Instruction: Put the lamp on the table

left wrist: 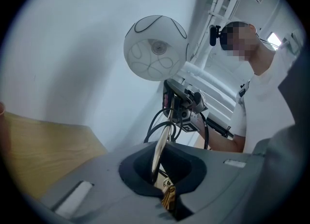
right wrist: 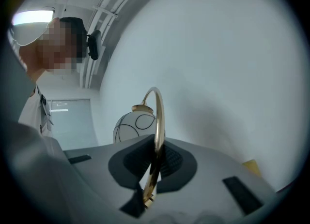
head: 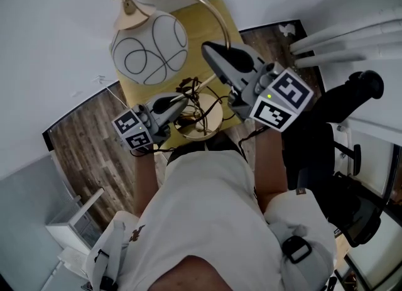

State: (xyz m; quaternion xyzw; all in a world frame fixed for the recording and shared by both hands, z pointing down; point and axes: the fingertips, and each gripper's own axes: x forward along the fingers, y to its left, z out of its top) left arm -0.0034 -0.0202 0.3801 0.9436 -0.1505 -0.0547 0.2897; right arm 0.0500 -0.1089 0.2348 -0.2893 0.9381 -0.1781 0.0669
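Note:
The lamp has a white globe shade (head: 149, 48) with black looping lines, a gold arched stem (head: 213, 7) and a round pale base (head: 202, 123) wrapped in dark cord. It hangs over the yellow table (head: 220, 22). My left gripper (head: 173, 100) is shut on the lower stem just above the base. In the left gripper view, the stem (left wrist: 161, 145) runs between the jaws of that gripper (left wrist: 160, 162), with the globe (left wrist: 156, 48) above. My right gripper (head: 210, 51) is shut on the stem higher up. From the right gripper (right wrist: 156, 162), the stem (right wrist: 159, 116) curves up to the globe (right wrist: 134, 124).
A white wall stands behind the table. Dark wood floor (head: 81, 139) shows at the left, with a white piece of furniture (head: 72, 220) at the lower left. A black office chair (head: 352, 158) and white pipes (head: 352, 38) are to the right. A table corner (right wrist: 252, 166) shows low in the right gripper view.

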